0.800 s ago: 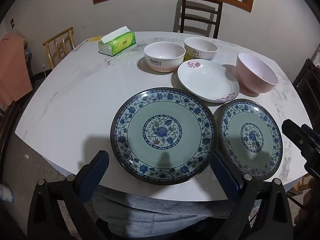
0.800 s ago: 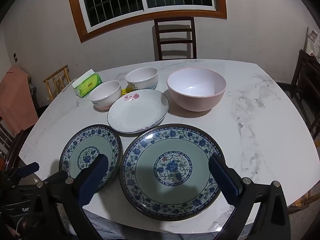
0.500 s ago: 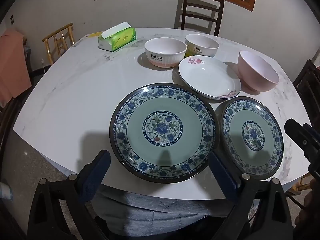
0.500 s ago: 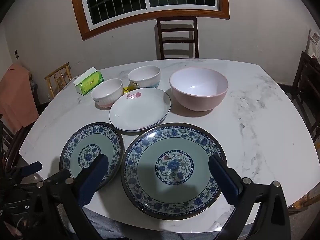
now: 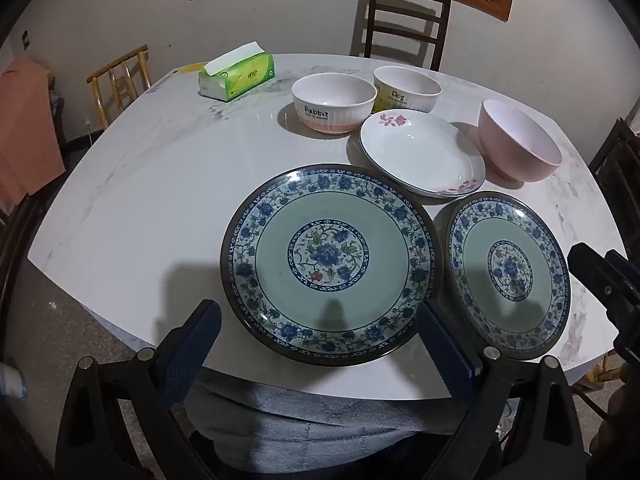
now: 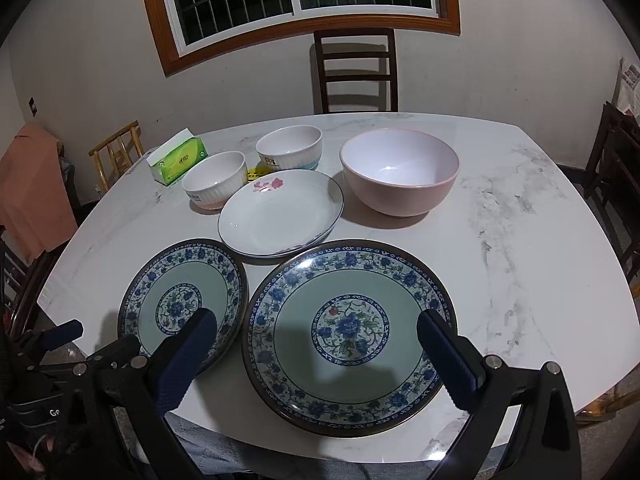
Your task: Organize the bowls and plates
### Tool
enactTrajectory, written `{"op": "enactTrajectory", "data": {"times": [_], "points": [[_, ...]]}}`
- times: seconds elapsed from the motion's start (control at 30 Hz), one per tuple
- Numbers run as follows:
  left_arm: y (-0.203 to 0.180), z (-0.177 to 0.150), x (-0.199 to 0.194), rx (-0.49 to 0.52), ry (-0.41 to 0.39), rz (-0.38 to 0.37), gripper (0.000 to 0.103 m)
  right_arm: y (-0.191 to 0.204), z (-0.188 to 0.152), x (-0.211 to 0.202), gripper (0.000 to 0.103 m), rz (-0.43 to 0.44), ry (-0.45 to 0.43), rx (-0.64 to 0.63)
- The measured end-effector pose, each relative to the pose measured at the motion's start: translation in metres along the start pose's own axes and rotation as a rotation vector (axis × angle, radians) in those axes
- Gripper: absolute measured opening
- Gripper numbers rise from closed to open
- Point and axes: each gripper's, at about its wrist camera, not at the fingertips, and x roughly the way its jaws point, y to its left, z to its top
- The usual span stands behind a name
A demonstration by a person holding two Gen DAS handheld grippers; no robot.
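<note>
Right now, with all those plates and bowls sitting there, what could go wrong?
1. The two blue-flowered green plates reach close to the marble table's near edge; a nudge might push one off.
2. They sit rim to rim, and the white pink-flowered plate is right behind, so lifting one could clink another.
3. The open left gripper and open right gripper may slip on glossy rims.

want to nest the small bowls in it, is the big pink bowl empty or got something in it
Empty. The right wrist view looks straight into the pink bowl: only its bare pale inside and a light glint show.
</note>
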Motion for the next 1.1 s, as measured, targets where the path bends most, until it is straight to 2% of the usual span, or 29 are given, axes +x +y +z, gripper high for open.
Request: {"op": "enactTrajectory", "data": {"times": [1.1], "points": [[0.0059,-0.0013,0.0061,-0.006,0.008,0.006,0.096,0.0019,-0.0027,0.0029,0.103,-0.004,0.014,-0.006]]}}
